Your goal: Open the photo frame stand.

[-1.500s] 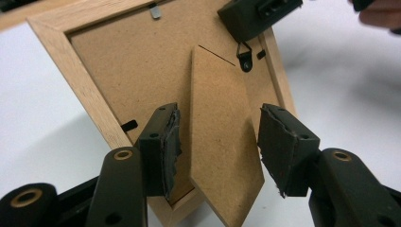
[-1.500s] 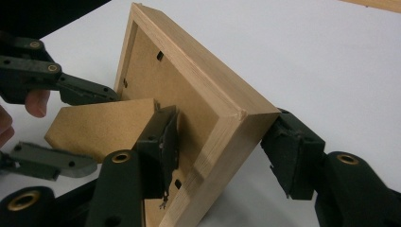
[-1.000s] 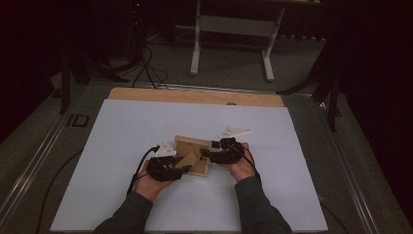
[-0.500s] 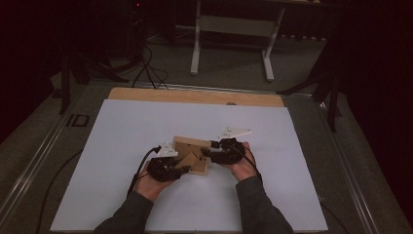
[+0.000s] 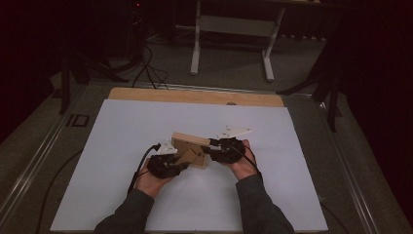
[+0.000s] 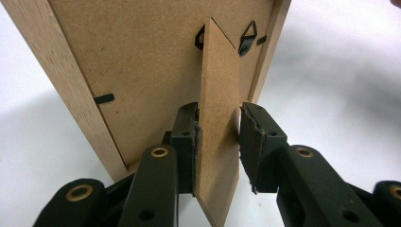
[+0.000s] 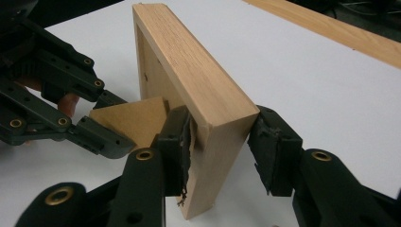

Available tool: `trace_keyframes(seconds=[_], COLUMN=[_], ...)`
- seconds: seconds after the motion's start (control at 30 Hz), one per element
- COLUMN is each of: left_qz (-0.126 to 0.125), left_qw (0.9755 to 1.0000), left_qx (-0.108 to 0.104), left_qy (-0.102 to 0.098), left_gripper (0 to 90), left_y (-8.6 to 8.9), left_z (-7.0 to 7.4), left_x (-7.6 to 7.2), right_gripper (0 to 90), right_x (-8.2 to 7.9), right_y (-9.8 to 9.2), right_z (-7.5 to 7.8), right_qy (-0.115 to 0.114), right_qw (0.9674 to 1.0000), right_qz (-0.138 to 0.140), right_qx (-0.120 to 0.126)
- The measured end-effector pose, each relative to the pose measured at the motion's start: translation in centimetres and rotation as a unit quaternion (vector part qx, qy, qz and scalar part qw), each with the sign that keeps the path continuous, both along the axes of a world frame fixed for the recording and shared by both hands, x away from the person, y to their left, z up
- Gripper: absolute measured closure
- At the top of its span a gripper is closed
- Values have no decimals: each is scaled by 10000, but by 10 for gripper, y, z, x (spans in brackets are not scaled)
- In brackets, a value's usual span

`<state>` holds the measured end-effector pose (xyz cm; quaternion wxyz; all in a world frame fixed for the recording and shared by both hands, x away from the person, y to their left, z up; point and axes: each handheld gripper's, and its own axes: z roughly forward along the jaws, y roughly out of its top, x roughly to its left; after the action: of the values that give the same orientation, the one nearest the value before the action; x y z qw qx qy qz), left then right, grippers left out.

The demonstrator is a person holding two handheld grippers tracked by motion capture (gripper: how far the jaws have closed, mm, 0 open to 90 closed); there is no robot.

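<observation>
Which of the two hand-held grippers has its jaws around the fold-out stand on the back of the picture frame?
The left hand-held gripper: its jaws straddle the thin brown stand. The right hand-held gripper straddles the picture frame's thick wooden edge instead.

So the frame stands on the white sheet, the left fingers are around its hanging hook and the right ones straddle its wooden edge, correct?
Not quite: the left fingers are around the fold-out stand, not the hook, as the left gripper view shows. The rest holds.

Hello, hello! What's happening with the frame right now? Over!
Left gripper closing around the stand, one pad off. Right gripper closing around the frame edge, not clamped. Frame upright on the table. Nothing blocking.
</observation>
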<state>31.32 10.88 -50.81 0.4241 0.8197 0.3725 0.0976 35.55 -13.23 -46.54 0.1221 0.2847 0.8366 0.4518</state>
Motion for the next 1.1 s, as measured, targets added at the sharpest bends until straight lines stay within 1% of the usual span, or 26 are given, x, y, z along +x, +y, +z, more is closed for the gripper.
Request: trace_keyframes(seconds=[0.33, 0.37, 0.47, 0.6, 0.73, 0.87, 0.93, 1.0, 1.07, 1.1], left_qz=[98, 90, 128, 157, 150, 168, 195, 246, 223, 198], left_qw=[9999, 9999, 9998, 9997, 9998, 9997, 9997, 9997, 9997, 9997], left_qx=[-25, 8, 51, 20, 23, 46, 43, -18, -113, -127], left_qy=[-86, -98, -142, -174, -160, -141, -120, -42, 62, 94], left_gripper=[671, 671, 674, 677, 673, 666, 667, 669, 667, 662], left_y=[-3, -3, -4, -5, -5, -5, -5, -5, -2, -1], left_z=[-4, -4, -5, -7, -10, -10, -10, -10, -11, -11], left_x=[9, 10, 13, 16, 18, 18, 17, 15, 14, 14], right_gripper=[599, 599, 600, 600, 600, 596, 594, 592, 588, 587], right_x=[0, 0, -2, -3, -3, -4, -4, -5, -5, -6], right_y=[-1, -1, 0, 1, 2, 5, 5, 5, 5, 6], right_z=[1, 1, 2, 2, 2, 2, 2, 2, 2, 2], right_qy=[-183, -214, -335, -456, -520, -520, -484, -442, -428, -416], right_qw=[9998, 9997, 9991, 9982, 9977, 9978, 9980, 9983, 9984, 9984], right_qz=[-72, -81, -116, -123, -123, -78, -64, -44, -18, -14], right_qx=[-106, -114, -243, -363, -426, -409, -396, -377, -373, -376])
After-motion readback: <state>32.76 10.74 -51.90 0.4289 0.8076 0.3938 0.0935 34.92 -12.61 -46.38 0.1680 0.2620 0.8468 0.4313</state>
